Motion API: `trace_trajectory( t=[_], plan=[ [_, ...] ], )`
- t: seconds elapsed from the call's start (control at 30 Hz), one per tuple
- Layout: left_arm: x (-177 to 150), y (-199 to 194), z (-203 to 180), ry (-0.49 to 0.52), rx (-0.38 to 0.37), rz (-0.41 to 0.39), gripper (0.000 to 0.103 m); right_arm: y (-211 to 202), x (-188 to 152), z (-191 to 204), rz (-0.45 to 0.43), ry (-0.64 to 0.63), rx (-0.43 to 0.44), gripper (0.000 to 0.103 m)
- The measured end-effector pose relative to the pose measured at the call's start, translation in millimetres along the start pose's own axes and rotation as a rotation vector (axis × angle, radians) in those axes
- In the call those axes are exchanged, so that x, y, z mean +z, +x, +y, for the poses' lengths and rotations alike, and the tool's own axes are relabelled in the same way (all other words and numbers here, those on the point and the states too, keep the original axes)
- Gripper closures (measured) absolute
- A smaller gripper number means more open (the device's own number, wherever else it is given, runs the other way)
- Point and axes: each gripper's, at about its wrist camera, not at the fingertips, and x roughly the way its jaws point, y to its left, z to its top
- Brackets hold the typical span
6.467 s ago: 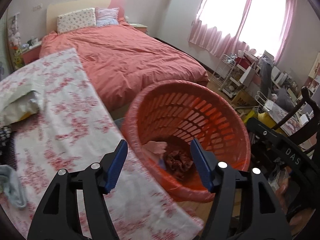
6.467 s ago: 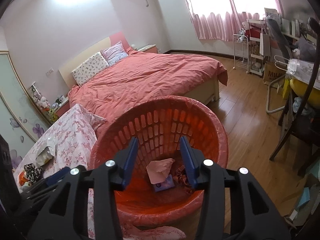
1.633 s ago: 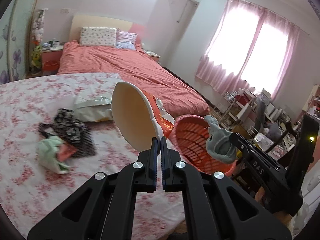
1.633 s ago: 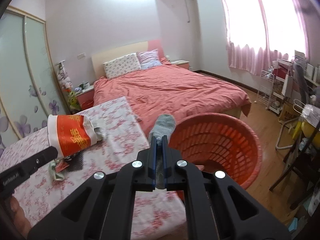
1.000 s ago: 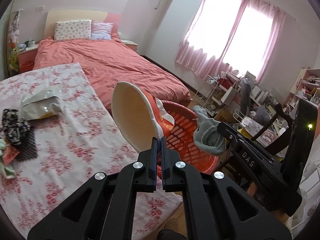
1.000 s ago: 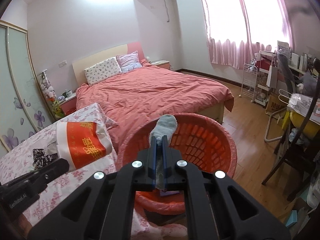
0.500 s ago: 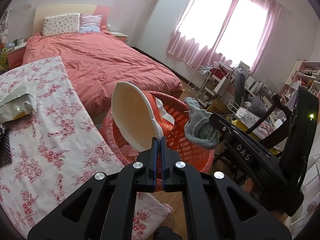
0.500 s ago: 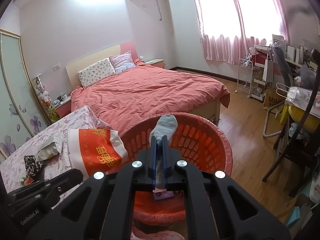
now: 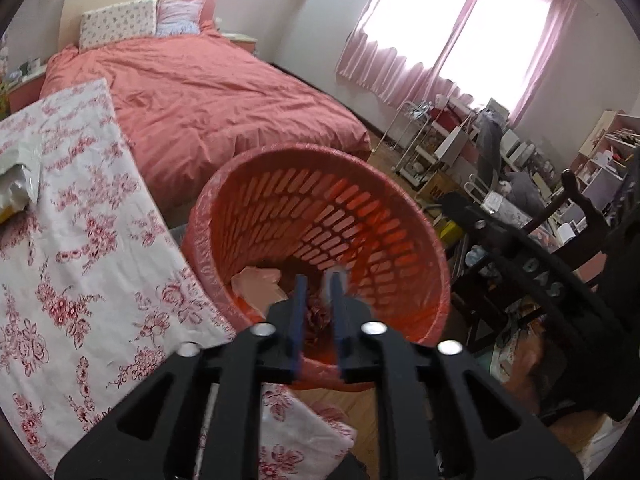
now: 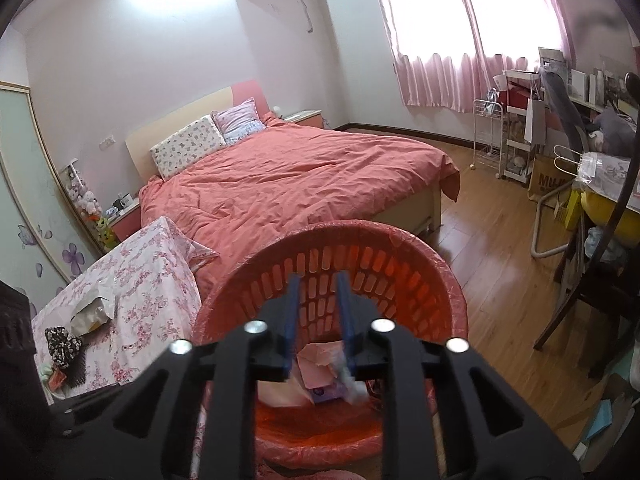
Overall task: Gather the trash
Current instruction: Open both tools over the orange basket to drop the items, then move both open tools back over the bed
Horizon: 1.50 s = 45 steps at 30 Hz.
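A red bed [image 10: 304, 176] fills the room behind. The orange basket [image 9: 400, 216] stands beside the flowered tablecloth [image 9: 72, 248], trash [image 10: 320, 372] lying inside. Above it, the left gripper [image 9: 318, 280] and right gripper [image 10: 318, 280] have just been opening; their fingers are parted, nothing between them.

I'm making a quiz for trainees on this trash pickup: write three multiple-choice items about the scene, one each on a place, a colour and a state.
1. Where is the basket?
A. on the bed
B. on the floor beside the table
C. on a chair

2. What colour are the curtains?
A. pink
B. green
C. grey

3. What is between the fingers of the left hand-held gripper?
A. a cup
B. a sock
C. nothing

Answers:
1 B, it stands by the flowered cloth.
2 A, pink at the window.
3 C, the jaws have just been opening, with nothing between them.
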Motion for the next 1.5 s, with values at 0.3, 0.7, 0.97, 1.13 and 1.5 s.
trace_trajectory(
  t=[0.3, 0.7, 0.97, 1.13, 1.5],
  plan=[
    [-12.1, -37.5, 23.8, -0.001, 0.142, -0.049, 0.052, -11.0, -7.5, 5.9, -0.012, -0.039, -0.039, 0.046],
    [-31.3, -109.7, 87.7, -0.093, 0.355, -0.135, 0.051, -21.1, -29.1, 60.5, 0.035, -0.13, 0.022, 0.044],
    [-55.4, -162.3, 152.6, -0.22, 0.525, -0.197, 0.05, -26.8, -48.0, 106.5, 0.068, -0.209, 0.088, 0.044],
    [-68.1, -175.9, 186.0, -0.3, 0.56, -0.191, 0.05, -26.4, -62.3, 131.3, 0.097, -0.256, 0.114, 0.044],
    [-65.1, -160.2, 206.1, -0.335, 0.559, -0.148, 0.084, -31.1, -73.1, 161.3, 0.115, -0.314, 0.138, 0.044]
  ],
)
